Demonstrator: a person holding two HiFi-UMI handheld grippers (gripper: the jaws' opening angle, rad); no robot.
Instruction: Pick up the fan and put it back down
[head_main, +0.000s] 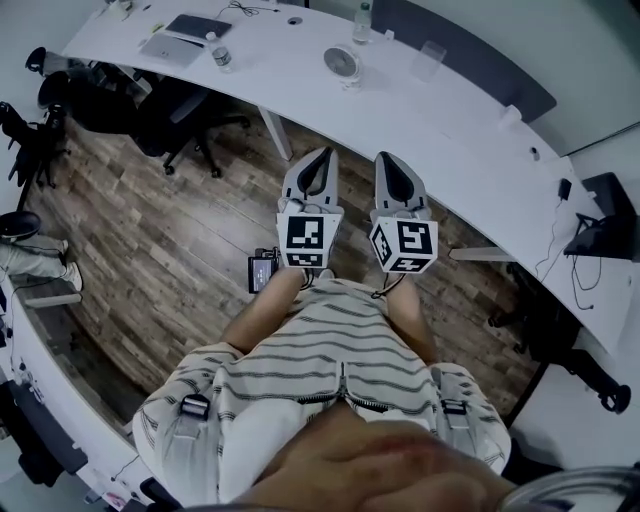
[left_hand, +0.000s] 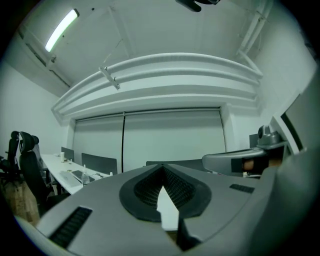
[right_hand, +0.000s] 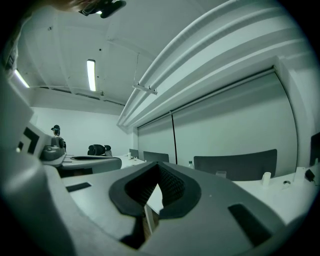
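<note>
A small round white fan (head_main: 341, 64) stands on the long curved white table (head_main: 460, 140), seen in the head view. My two grippers are held side by side over the wooden floor, pointing at the table and well short of it. The left gripper (head_main: 318, 153) is shut and holds nothing; in its own view the left gripper (left_hand: 162, 169) has its jaws meeting at the tip. The right gripper (head_main: 388, 159) is also shut and empty, and the right gripper (right_hand: 159, 168) looks along the table's length. Neither gripper view shows the fan.
A laptop (head_main: 198, 26), a grey pad (head_main: 170, 48), a water bottle (head_main: 221, 57), a second bottle (head_main: 362, 22) and a clear cup (head_main: 428, 60) lie on the table. Black office chairs (head_main: 170, 115) stand at the left. A dark device (head_main: 262, 270) sits on the floor.
</note>
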